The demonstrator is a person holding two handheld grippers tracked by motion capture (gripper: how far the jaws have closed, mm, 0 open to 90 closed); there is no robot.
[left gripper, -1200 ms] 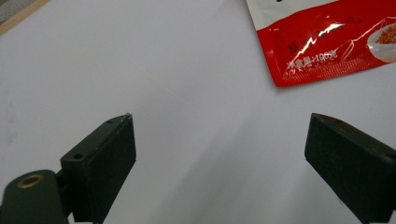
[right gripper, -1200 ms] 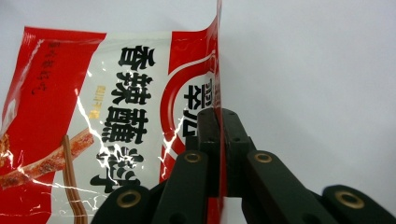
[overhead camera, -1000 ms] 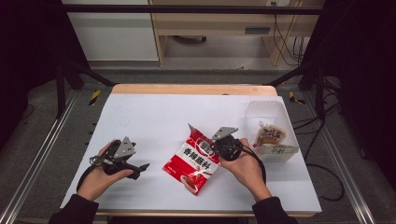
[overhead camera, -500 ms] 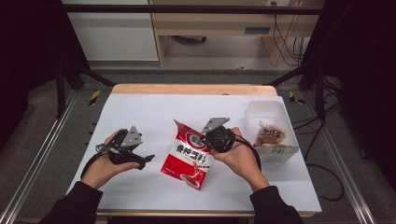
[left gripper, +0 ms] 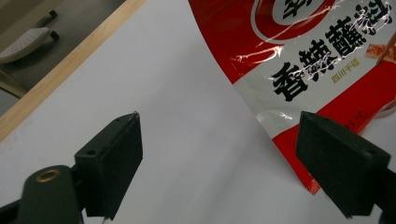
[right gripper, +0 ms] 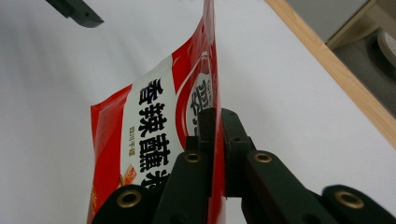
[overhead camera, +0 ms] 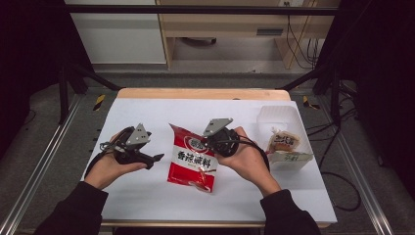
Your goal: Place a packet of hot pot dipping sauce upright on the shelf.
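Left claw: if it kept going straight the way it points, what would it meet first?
Probably the red packet, whose lower edge lies just ahead of the open left claw, toward its right jaw. Depth is unclear; it might touch the white table first.

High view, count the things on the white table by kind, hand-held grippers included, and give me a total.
Red snack packet: 1
Clear plastic container: 1
Small wrapped snacks in the container: 2
Hand-held grippers, left and right: 2
Total: 6

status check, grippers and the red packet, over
Right gripper shut on red seasoning packet, edge pinched. Left gripper open, jaws just closing a little, nothing between. Clear box off to the side.
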